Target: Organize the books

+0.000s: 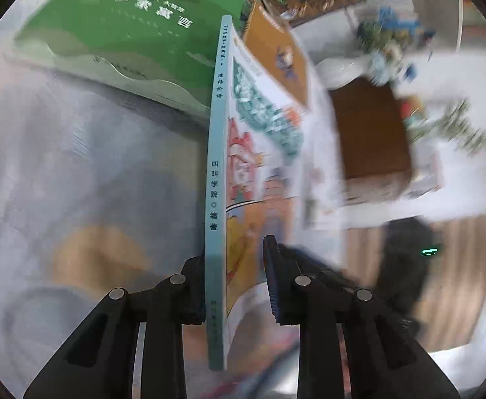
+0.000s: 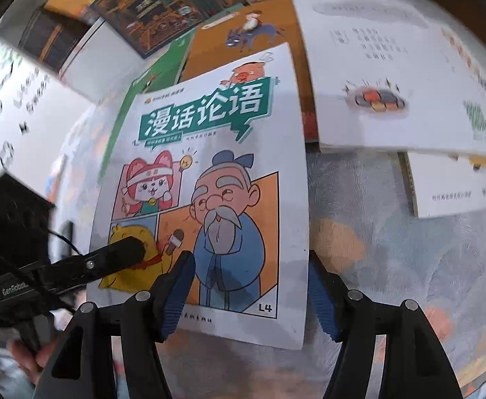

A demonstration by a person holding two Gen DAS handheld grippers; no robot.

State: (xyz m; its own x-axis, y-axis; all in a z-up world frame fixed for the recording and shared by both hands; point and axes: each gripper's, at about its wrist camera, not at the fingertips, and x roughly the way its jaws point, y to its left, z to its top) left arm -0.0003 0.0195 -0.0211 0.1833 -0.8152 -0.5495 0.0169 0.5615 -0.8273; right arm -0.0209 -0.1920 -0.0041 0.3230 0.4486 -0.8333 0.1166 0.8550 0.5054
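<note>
While the comic book (image 2: 209, 166) faces the right wrist camera with its cover in full view, the left gripper (image 1: 233, 249) has it grasped near the lower corner on the spine side. In the right wrist view one of its black fingers (image 2: 123, 249) lies pressed on the yellow figure on the cover, and part of a hand (image 2: 27, 352) shows below the gripper's body. In the left wrist view the pale blue spine (image 1: 216, 166) runs straight up between the two fingers, with the left finger against it and the cover bowing out towards the right one.

The right gripper (image 2: 249, 256) hangs released in front of the book's lower right part. One blue-padded finger stands before the cover and the other sits just beside the book's right edge, neither clamping anything.

Beyond the comic book, a green book (image 1: 126, 33), an orange book (image 2: 229, 50) and a dark book (image 2: 156, 10) lie overlapping on a soft grey-blue cloth (image 2: 392, 266) with orange patches. To the right, an open book (image 2: 376, 76) with white pages rests partly over another white book (image 2: 459, 186).
</note>
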